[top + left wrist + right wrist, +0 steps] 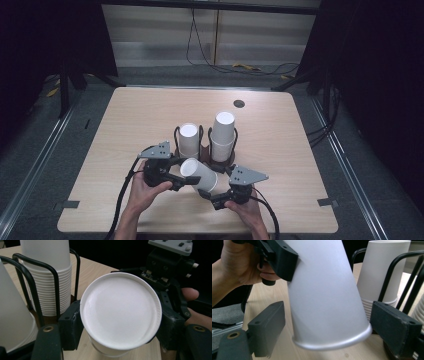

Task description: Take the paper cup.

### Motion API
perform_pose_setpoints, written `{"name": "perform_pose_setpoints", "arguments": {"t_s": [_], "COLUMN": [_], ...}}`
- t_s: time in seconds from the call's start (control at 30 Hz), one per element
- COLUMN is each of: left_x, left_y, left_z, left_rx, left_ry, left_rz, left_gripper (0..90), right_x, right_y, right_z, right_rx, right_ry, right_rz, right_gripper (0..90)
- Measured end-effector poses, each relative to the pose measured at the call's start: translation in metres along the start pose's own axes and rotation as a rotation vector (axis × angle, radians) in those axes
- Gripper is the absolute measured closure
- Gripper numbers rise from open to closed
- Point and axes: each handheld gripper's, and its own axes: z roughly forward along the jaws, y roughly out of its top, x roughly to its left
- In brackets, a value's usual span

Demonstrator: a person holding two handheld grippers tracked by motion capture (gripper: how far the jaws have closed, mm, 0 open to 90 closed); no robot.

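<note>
While my left gripper (117, 337) has its jaws clenched on the base end of the loose paper cup (199, 175), the right gripper (329, 327) sits around the rim end with jaws released, gaps showing on both sides. The cup hangs tilted above the worktop (125, 125), just in front of the wire cup holder (205, 137) with its two stacks. My worry: squeeze the right jaws too hard and that thin rim buckles, or the cup twists loose and knocks the stacks.
</note>
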Motion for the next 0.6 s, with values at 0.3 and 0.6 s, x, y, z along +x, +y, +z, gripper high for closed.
{"name": "perform_pose_setpoints", "arguments": {"t_s": [0.3,0.6], "left_x": [-0.0023,0.0007], "left_y": [0.0008,-0.0010], "left_z": [0.0067,0.0066], "left_rx": [0.000,-0.015], "left_ry": [-0.022,-0.034], "left_rz": [-0.004,-0.012], "left_gripper": [32.8,32.6], "right_x": [-0.0016,-0.0016], "right_y": [-0.0029,-0.0045], "right_z": [0.0076,0.0096], "right_rx": [-0.012,0.000], "right_ry": [0.034,0.037], "right_rz": [0.005,0.001], "right_gripper": [13.5,23.3]}}
